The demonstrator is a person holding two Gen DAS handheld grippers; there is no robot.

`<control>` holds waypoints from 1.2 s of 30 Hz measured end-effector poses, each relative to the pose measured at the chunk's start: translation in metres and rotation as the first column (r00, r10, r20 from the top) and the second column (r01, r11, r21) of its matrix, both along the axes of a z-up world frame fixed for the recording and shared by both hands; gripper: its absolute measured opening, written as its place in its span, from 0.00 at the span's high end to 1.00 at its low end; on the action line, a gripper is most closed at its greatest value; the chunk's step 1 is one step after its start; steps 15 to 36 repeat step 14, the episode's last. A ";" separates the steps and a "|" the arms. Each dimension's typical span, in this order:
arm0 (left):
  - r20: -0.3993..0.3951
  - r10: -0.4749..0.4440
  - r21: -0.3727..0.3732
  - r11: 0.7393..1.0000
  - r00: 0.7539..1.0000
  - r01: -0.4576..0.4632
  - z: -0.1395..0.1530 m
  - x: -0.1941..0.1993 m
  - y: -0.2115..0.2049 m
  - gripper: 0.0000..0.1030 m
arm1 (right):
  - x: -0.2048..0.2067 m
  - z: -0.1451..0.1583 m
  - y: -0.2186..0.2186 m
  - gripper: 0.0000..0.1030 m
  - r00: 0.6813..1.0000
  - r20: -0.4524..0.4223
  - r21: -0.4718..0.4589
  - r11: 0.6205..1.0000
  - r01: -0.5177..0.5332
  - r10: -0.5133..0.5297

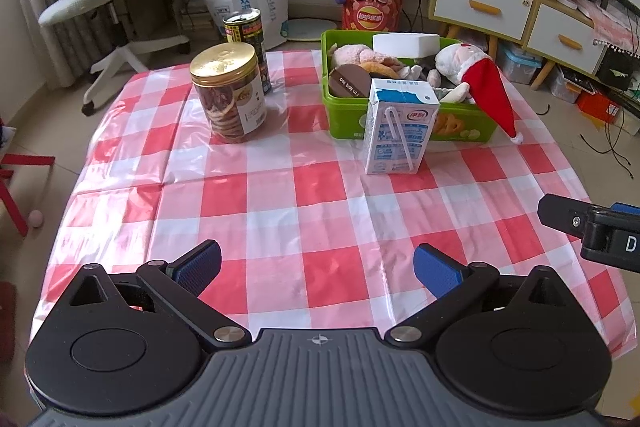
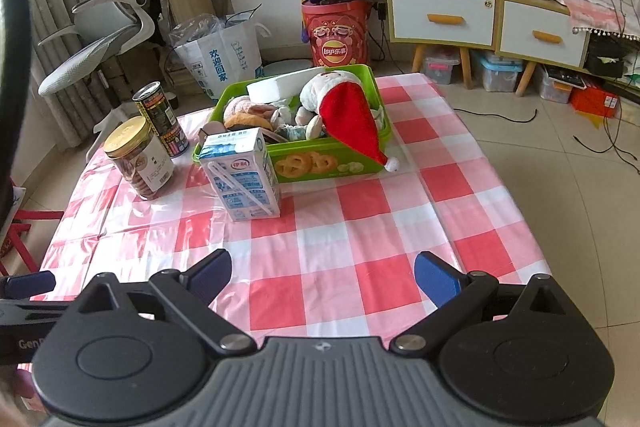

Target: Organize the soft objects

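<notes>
Both grippers, left gripper (image 1: 318,269) and right gripper (image 2: 323,277), spread apart, empty; milk carton (image 1: 398,127) hides green bin (image 1: 344,111) front.

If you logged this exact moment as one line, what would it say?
left gripper: open, empty | right gripper: open, empty | soft toys, Santa hat: in green bin | milk carton: on table, upright

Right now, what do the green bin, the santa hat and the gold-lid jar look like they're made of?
Green bin: hard glossy plastic, going by its stiff walls, rolled rim and printed front. Santa hat: soft felt or fleece; it droops limp over the rim. Jar: clear, probably plastic, with contents visible; shiny embossed lid, possibly metal.
</notes>
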State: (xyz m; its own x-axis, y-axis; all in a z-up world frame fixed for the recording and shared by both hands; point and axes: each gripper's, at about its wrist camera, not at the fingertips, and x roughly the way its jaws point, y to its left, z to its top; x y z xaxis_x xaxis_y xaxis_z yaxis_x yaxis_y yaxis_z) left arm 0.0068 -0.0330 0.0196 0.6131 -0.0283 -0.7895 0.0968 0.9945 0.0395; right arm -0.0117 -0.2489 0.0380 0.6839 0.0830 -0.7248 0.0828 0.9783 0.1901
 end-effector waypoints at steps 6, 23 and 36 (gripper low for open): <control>0.003 0.000 0.005 1.000 1.000 0.000 0.000 0.000 0.001 0.05 | 0.000 -0.001 0.001 0.19 1.000 0.002 -0.005 1.000 -0.005 0.005; 0.006 0.004 0.012 1.000 1.000 -0.004 0.000 0.000 0.002 0.05 | 0.001 -0.002 0.003 0.19 1.000 0.001 -0.012 1.000 -0.009 0.009; 0.006 0.004 0.012 1.000 1.000 -0.004 0.000 0.000 0.002 0.05 | 0.001 -0.002 0.003 0.19 1.000 0.001 -0.012 1.000 -0.009 0.009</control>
